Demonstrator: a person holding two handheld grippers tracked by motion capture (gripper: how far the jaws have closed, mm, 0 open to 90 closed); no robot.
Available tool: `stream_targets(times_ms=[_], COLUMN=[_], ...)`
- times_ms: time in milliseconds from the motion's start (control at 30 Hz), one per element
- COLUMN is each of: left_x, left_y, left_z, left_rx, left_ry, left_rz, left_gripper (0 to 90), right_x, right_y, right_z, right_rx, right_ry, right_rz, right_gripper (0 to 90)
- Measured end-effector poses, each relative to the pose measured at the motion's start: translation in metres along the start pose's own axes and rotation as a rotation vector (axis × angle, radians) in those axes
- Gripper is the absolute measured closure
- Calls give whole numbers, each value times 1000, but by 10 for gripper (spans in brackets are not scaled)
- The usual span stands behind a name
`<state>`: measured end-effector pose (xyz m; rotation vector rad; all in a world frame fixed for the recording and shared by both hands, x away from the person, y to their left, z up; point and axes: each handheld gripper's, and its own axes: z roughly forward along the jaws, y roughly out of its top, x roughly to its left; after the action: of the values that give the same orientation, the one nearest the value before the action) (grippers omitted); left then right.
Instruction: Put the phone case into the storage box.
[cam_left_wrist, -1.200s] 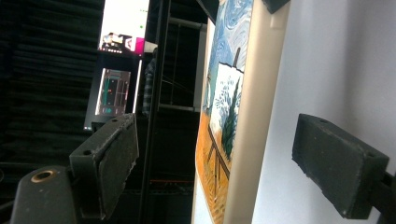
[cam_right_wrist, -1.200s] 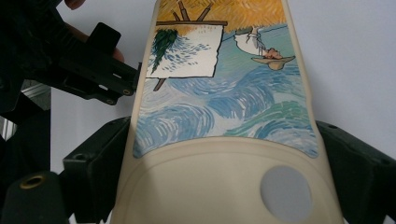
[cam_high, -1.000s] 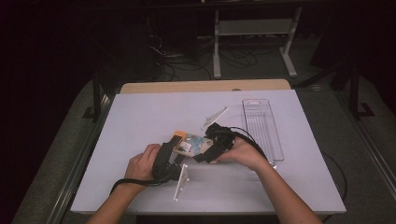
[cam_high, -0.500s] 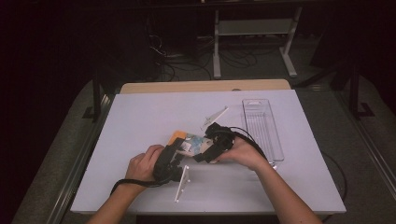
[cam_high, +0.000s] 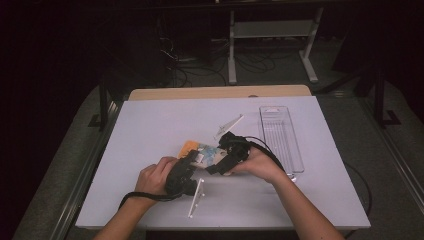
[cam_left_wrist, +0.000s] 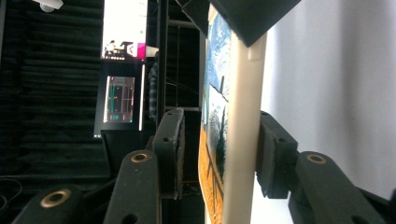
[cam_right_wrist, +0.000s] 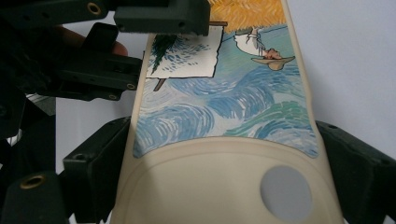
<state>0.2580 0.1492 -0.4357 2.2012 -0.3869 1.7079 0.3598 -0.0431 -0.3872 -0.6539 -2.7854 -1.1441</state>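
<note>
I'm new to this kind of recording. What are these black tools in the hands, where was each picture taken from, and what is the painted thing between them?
A person stands at a white table and holds a black two-jaw gripper in each hand. The high view looks down from above; the other two cameras ride on the grippers and look along their jaws.

Both grippers meet at a cream plastic card with a blue and orange swirled painting. The right gripper clamps its cream end across its width. The left gripper has the card edge-on between its jaws, which have just been closing: one pad touches the cream back, the other is apart from the painted face.

On the table also lie a clear plastic tray and two white plastic strips.
</note>
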Motion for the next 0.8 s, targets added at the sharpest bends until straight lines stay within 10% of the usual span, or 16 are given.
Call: stream_targets(times_ms=[800], left_x=[1], left_y=[3], left_z=[-2], left_rx=[-1], left_ry=[-19], left_rz=[34], left_gripper=[758], right_x=[1], right_y=[1], right_z=[-2], right_rx=[-5], right_ry=[24], right_rz=[37], right_gripper=[102])
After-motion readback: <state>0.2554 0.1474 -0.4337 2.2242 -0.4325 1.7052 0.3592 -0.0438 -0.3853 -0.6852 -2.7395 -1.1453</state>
